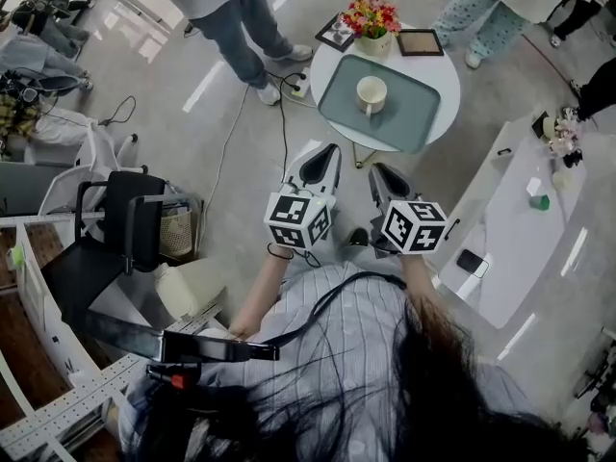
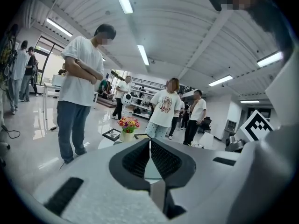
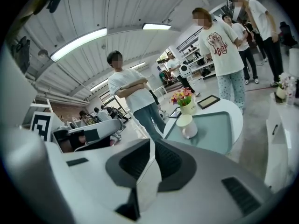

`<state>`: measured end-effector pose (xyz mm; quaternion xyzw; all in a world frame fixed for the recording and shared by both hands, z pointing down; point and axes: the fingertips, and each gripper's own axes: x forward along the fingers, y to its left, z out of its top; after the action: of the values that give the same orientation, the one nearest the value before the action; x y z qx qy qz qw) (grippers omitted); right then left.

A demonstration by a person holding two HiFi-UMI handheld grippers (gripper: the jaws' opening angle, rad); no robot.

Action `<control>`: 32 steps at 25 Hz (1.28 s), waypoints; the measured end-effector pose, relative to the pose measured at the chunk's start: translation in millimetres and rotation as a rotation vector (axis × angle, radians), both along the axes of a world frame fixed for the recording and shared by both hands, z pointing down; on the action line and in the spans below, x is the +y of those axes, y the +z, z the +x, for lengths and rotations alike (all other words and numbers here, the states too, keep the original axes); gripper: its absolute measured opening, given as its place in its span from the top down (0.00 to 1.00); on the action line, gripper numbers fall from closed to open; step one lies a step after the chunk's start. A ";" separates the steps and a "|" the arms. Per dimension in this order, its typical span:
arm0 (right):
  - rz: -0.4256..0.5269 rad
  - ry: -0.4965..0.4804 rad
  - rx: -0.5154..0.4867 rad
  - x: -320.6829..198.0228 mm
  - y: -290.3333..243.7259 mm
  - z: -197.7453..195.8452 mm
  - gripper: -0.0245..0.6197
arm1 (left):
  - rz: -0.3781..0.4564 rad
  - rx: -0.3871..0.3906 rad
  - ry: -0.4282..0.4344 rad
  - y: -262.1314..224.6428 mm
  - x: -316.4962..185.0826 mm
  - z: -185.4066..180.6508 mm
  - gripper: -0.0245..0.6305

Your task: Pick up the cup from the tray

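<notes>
A cream cup (image 1: 372,93) with a handle stands upright on a grey-green tray (image 1: 412,121) on a small round white table (image 1: 441,69). The right gripper view shows the same cup (image 3: 188,125) and tray (image 3: 219,132) ahead. My left gripper (image 1: 329,148) and right gripper (image 1: 378,168) are held side by side in the air short of the table, well apart from the cup. Both have their jaws closed together with nothing between them. In the left gripper view the left gripper (image 2: 150,141) points past the table's flowers (image 2: 128,123).
A pot of flowers (image 1: 372,17) and two picture frames (image 1: 421,42) sit at the table's far side. Several people stand beyond the table. A white counter (image 1: 520,239) lies to the right, a black chair (image 1: 125,221) and shelving to the left. A cable runs across the floor.
</notes>
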<state>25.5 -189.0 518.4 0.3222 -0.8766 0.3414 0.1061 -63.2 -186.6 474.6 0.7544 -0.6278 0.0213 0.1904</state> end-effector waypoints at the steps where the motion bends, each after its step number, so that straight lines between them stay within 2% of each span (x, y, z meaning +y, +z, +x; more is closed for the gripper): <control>1: 0.004 0.013 0.002 -6.7 0.0 -1.3 0.88 | 0.005 0.004 0.008 -1.1 -7.4 -2.8 0.94; 7: 0.007 0.095 0.034 -45.3 4.7 -12.6 0.88 | 0.029 0.027 0.076 -9.4 -49.6 -17.1 0.94; 20: 0.000 0.213 0.052 -107.6 21.7 -34.5 0.88 | -0.008 0.048 0.230 2.2 -126.3 -34.0 0.94; 27: -0.038 0.281 0.058 -131.7 45.3 -40.5 0.86 | -0.024 0.041 0.327 9.9 -152.8 -36.7 0.94; 29: -0.042 0.271 0.060 -137.8 50.7 -45.8 0.79 | -0.028 0.037 0.350 11.8 -160.1 -38.5 0.94; 31: -0.036 0.255 0.067 -143.4 55.7 -51.9 0.62 | -0.032 0.033 0.369 13.7 -167.7 -41.1 0.94; 32: -0.030 0.247 0.077 -145.9 58.5 -54.9 0.57 | -0.034 0.031 0.376 14.4 -171.4 -42.6 0.94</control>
<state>-29.4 -334.9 576.9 0.4392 -0.8203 0.3521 0.1015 -105.9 -358.1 489.1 0.8554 -0.4722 0.0556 0.2055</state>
